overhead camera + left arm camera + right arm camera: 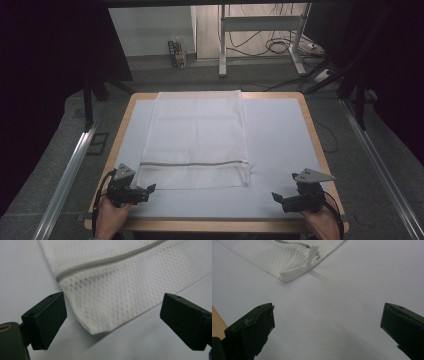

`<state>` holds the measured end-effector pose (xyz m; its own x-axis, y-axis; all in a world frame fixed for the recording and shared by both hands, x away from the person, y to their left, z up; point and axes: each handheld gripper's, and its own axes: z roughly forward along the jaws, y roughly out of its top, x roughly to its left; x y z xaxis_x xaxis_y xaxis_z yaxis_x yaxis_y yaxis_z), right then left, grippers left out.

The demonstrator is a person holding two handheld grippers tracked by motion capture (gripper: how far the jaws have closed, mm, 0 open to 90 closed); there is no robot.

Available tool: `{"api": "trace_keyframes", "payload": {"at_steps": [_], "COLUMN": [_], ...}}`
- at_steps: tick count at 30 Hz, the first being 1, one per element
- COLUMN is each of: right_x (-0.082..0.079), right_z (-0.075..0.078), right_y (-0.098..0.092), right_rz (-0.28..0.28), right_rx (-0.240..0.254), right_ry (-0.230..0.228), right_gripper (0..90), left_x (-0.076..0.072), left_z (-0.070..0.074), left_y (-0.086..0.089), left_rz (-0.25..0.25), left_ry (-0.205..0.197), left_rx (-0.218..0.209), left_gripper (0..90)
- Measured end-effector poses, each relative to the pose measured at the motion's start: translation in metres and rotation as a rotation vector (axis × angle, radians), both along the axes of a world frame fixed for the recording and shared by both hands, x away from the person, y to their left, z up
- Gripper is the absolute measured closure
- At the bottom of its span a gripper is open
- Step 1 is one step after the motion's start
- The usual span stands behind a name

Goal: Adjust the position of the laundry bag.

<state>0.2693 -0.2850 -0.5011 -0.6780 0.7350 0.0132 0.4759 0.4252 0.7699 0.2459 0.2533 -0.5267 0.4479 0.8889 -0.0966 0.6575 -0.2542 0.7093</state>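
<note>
A: What's nearest?
B: The left gripper (pixel 146 190), jaws spread wide and empty, with the mesh bag (pixel 197 140)'s near corner just ahead. The right gripper (pixel 278 199) gapes too, well apart from the bag's tab (pixel 312 255).
A: Room?
B: Bare white mat (pixel 280 135) on the right; the bag's far end reaches the table edge (pixel 270 95).

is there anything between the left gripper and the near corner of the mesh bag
Nothing visible. The left gripper has its jaws open, aimed at the near corner of the white mesh bag, with bare table cover between them. In the high view the bag lies flat, the gripper just short of it.
</note>
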Motion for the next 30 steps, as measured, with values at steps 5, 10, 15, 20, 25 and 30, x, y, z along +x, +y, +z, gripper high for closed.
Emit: {"api": "trace_keyframes", "payload": {"at_steps": [5,10,15,20,25,30], "right_x": [-0.0009,-0.0006,-0.0004,-0.0007,-0.0005,-0.0001], "right_z": [0.0012,0.0001,-0.0002,0.0001,0.0001,0.0003], "right_y": [0.0017,0.0044,0.0053,0.0064,0.0074,0.0085], "right_rz": [-0.012,-0.003,0.004,0.001,-0.001,0.0], "right_rx": [0.027,-0.003,-0.022,-0.023,-0.024,-0.023], "right_ry": [-0.011,-0.011,-0.004,-0.003,-0.003,0.001], "right_gripper": [0.0,0.0,0.0,0.0,0.0,0.0], "left_x": [-0.0006,-0.0013,-0.0011,-0.0003,0.0008,0.0024], "left_z": [0.0004,-0.0011,-0.0017,-0.0025,-0.0045,-0.0053], "left_y": [0.0,0.0037,0.007,0.0077,0.0077,0.0082], "left_rz": [-0.004,0.029,0.036,0.032,0.022,0.025], "left_ry": [-0.01,-0.06,-0.061,-0.051,-0.065,-0.052], "left_rx": [-0.001,0.008,-0.004,-0.008,-0.003,-0.013], "left_gripper": [3.7,5.3,6.8,7.6,6.0,4.9]}}
